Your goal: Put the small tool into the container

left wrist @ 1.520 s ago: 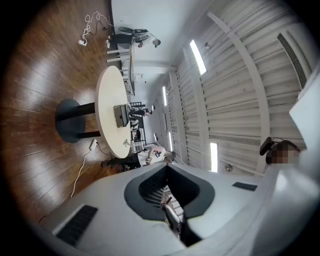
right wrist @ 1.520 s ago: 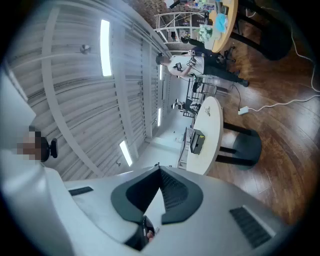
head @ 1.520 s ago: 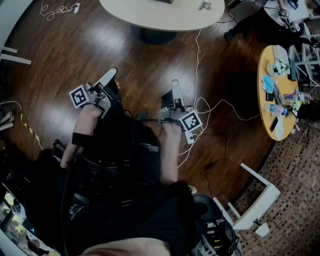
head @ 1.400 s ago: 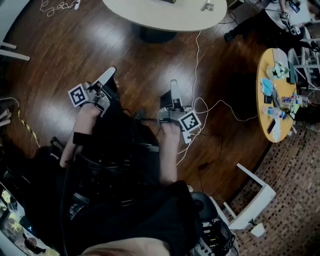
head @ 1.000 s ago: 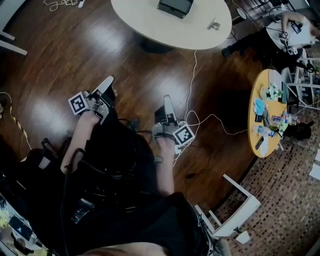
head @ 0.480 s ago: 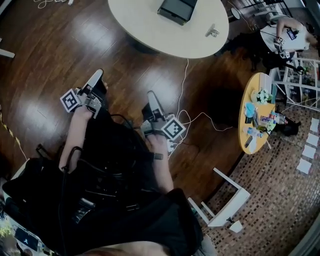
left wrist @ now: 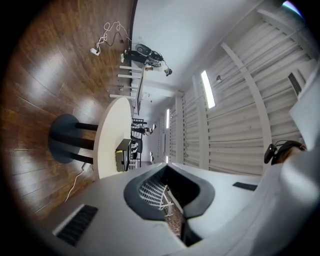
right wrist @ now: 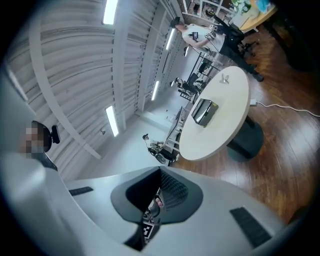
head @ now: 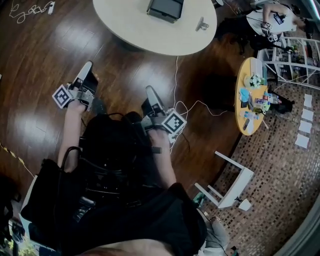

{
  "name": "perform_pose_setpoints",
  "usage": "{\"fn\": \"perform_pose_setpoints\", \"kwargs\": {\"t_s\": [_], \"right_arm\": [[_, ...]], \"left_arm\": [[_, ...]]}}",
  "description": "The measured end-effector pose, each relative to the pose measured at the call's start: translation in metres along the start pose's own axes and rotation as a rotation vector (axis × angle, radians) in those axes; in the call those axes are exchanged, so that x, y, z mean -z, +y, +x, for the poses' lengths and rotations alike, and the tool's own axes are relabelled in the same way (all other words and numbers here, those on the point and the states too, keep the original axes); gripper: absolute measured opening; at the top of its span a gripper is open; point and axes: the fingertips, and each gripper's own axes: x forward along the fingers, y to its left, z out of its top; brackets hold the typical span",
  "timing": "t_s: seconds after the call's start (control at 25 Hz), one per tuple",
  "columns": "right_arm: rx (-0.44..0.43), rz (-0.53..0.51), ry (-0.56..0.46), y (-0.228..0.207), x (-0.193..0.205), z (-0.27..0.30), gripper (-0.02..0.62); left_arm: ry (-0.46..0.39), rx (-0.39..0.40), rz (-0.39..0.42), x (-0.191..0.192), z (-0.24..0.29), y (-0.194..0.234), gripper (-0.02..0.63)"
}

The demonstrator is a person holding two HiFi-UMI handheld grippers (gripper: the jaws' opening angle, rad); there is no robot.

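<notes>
Small tool (head: 202,24) well beyond right gripper (head: 150,94)

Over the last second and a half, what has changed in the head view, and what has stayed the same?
The person has stepped toward the round table, so more of it shows, with the dark box and small tool on it. The left gripper and right gripper came along. Both jaws stay shut and empty.

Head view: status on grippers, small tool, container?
Left gripper, right gripper shut, empty. Small tool on round table, outside container. White cable on floor ahead.
</notes>
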Motion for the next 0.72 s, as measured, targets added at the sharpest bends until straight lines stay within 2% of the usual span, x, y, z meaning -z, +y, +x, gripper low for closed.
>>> {"fn": "perform_pose_setpoints", "kwargs": {"t_s": [0.16,0.36,0.56,0.72], "right_arm": [[0.037,0.013,-0.001,-0.006,0.000,0.011,-0.017],[0.011,0.010,0.021,-0.001,0.008,0.034,-0.017],[0.009,0.052,0.027,-0.012,0.009,0.038,-0.017],[-0.020,0.078,0.030,-0.025,-0.005,0.056,-0.017]], "left_arm": [[-0.027,0.002,0.002,-0.025,-0.003,0.002,-0.008],[-0.079,-0.051,-0.011,-0.049,-0.020,0.016,-0.008],[-0.055,-0.071,0.011,-0.050,-0.015,0.016,-0.008],[-0.038,-0.065,0.044,-0.051,0.009,0.009,-0.008]]}}
